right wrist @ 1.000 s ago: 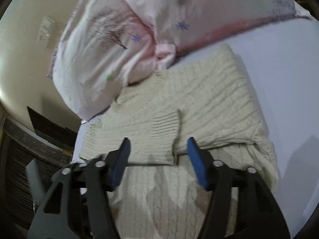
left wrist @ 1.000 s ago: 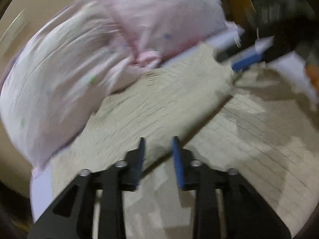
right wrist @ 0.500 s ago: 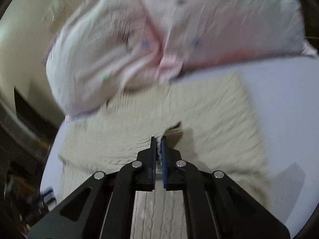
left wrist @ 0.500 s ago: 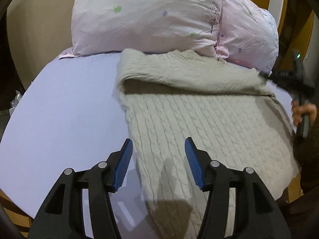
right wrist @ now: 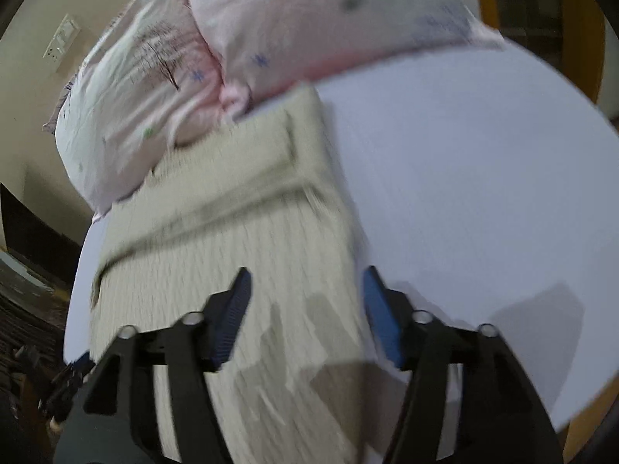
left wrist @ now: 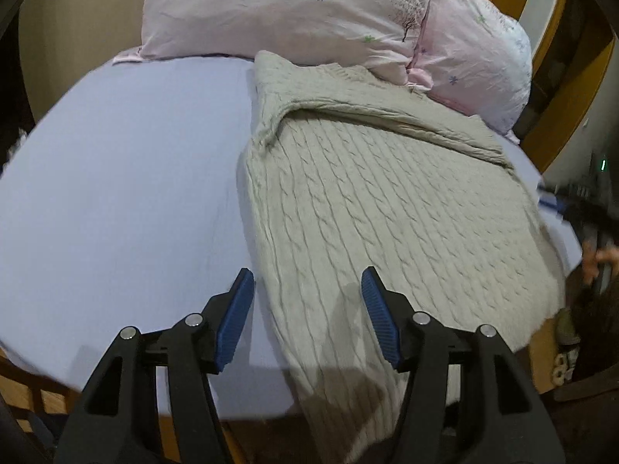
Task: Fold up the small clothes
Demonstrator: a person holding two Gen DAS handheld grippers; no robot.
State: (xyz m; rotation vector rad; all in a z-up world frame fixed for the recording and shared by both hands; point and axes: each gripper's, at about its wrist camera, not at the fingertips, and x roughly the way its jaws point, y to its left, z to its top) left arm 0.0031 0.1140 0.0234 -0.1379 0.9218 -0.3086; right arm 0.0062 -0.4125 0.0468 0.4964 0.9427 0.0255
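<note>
A cream cable-knit sweater (left wrist: 387, 201) lies on the lilac bed sheet (left wrist: 116, 178), its sleeves folded in across the upper part, its hem hanging over the near edge. My left gripper (left wrist: 305, 294) is open and empty, just above the sweater's left edge near the hem. In the blurred right wrist view the sweater (right wrist: 240, 239) fills the middle, and my right gripper (right wrist: 305, 290) is open and empty over its right edge. The right gripper also shows at the far right of the left wrist view (left wrist: 557, 201).
Two pink patterned pillows (left wrist: 294, 7) lie at the head of the bed, touching the sweater's collar end; they also show in the right wrist view (right wrist: 162, 89). A wooden bed frame (left wrist: 553, 89) stands at the right. The bed's near edge (left wrist: 216, 410) drops off below the grippers.
My right gripper was shut on a sleeve cuff half a second ago; now it is open and has pulled back toward the hem. My left gripper swung round a second ago and has since moved slightly closer.
</note>
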